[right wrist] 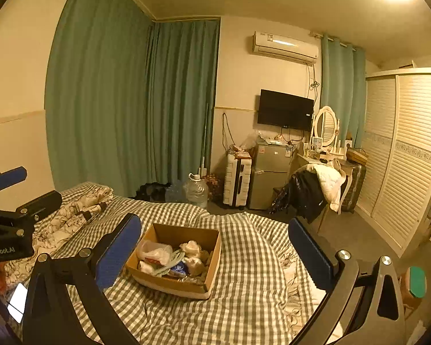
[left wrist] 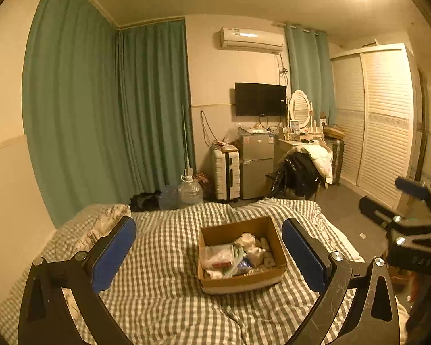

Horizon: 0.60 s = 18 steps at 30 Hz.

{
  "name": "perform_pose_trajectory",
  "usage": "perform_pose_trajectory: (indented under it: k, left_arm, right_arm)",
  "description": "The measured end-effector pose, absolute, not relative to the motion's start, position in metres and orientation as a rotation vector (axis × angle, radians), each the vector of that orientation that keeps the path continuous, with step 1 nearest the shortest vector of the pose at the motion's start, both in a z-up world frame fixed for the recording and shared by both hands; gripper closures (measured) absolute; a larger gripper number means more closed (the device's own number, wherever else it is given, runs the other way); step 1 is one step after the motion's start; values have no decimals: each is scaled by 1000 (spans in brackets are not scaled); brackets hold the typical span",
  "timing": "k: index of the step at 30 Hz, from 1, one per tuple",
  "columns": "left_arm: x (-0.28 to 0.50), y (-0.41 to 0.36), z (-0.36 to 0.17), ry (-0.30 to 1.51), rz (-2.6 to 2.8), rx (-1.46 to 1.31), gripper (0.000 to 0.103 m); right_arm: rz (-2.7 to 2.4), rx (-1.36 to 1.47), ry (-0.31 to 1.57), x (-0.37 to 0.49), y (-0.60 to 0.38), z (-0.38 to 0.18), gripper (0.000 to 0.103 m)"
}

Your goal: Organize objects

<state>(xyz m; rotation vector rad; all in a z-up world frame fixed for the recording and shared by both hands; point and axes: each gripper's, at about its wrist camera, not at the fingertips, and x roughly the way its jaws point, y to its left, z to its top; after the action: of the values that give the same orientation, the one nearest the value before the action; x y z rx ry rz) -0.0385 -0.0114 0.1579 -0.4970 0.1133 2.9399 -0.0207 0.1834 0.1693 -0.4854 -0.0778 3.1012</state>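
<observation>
A brown cardboard box (left wrist: 241, 256) (right wrist: 176, 258) sits on the checked bed cover (left wrist: 163, 293) (right wrist: 244, 258). It holds a clear plastic bag (left wrist: 217, 256) (right wrist: 155, 251), white rolled items (left wrist: 255, 248) (right wrist: 194, 256) and other small things. My left gripper (left wrist: 209, 251) hangs above the bed, open wide, nothing between its blue pads; the box shows through the gap, farther off. My right gripper (right wrist: 215, 254) is open just as wide and empty, held above the bed beside the box. Each gripper appears at the edge of the other's view: the right (left wrist: 413, 230), the left (right wrist: 11, 210).
Green curtains (left wrist: 100, 115) cover the far wall. A white suitcase (left wrist: 226, 172), small fridge (left wrist: 255, 161), chair with clothes (left wrist: 304, 169), dressing table with mirror (left wrist: 300, 109) and louvred wardrobe (left wrist: 382, 126) stand beyond the bed. Water jugs (left wrist: 189, 191) stand on the floor. A floral quilt (right wrist: 69, 221) lies left.
</observation>
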Motion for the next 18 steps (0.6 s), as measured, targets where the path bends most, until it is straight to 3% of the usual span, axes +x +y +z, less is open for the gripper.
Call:
perform_pose_trajectory:
  k: [8, 15, 18]
  left_arm:
    - [-66, -17, 89, -135, 3035, -430, 0]
    - [-107, -2, 5, -10, 3057, -566, 0]
    - [-117, -4, -12, -50, 3018, -641, 0]
  right_arm:
    - [3027, -569, -73, -59, 175, 90, 0]
    - [2963, -621, -108, -99, 175, 29, 0]
    - [2970, -644, -56, -108, 180, 12, 0]
